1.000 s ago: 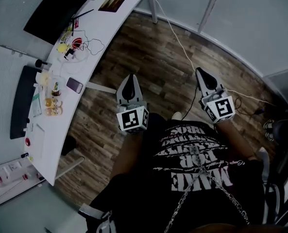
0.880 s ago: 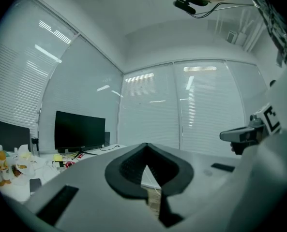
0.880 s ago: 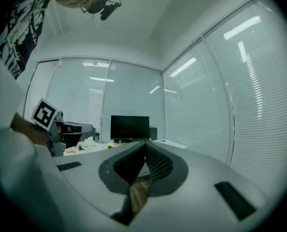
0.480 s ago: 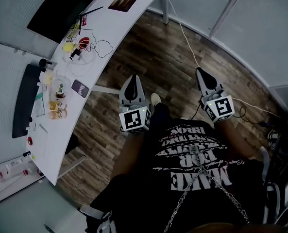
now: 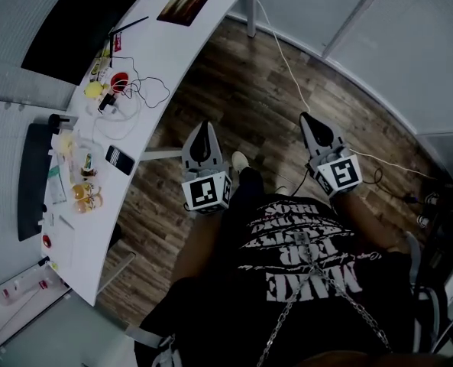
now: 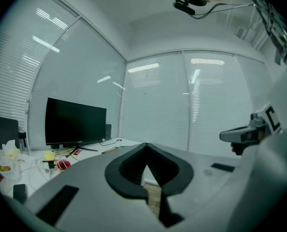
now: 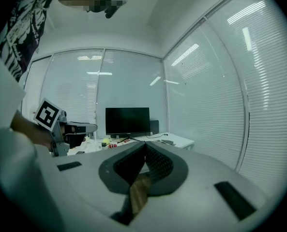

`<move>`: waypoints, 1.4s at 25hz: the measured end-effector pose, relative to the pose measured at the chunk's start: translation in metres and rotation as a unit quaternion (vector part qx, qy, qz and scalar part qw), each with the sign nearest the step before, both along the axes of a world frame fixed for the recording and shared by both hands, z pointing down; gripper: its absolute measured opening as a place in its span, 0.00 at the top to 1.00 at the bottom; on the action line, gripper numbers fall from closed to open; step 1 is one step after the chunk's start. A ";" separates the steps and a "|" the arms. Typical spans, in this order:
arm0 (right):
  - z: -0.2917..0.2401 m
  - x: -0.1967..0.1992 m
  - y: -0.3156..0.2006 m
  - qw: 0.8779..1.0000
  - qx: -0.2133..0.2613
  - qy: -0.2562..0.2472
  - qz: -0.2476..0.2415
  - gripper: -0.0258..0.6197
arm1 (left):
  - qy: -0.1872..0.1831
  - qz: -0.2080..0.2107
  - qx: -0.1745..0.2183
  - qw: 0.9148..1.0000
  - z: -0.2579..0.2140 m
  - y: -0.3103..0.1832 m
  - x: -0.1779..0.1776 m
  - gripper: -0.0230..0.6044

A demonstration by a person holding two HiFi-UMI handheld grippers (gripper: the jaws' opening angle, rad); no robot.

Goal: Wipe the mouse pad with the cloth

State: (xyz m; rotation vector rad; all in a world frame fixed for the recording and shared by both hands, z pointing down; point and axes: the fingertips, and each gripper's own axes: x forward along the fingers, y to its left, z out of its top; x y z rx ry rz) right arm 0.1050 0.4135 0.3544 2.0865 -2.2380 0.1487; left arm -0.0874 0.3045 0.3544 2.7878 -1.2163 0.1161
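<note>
The left gripper [image 5: 202,125] and the right gripper [image 5: 305,118] hang over the wooden floor [image 5: 234,90], well apart from the white desk [image 5: 173,44], each with its jaws shut tip to tip on nothing. The mouse pad [image 5: 184,6], a dark rectangle with an orange print, lies flat at the desk's far end near the black monitor [image 5: 73,14]. The cloth may be among the pale clutter [image 5: 73,159] further along, too small to pick out.
</note>
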 end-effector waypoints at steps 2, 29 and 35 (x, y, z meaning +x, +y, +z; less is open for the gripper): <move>0.004 0.001 -0.009 1.000 -0.007 -0.001 0.002 0.96 | -0.001 0.006 -0.003 1.000 0.004 -0.012 0.006 0.96; -0.032 -0.010 -0.189 1.000 0.005 0.023 -0.002 0.96 | 0.032 0.009 -0.011 0.999 -0.007 -0.183 0.000 0.96; -0.013 0.006 -0.240 1.000 -0.004 0.012 -0.018 0.96 | 0.017 -0.010 -0.026 0.999 0.011 -0.221 0.007 0.96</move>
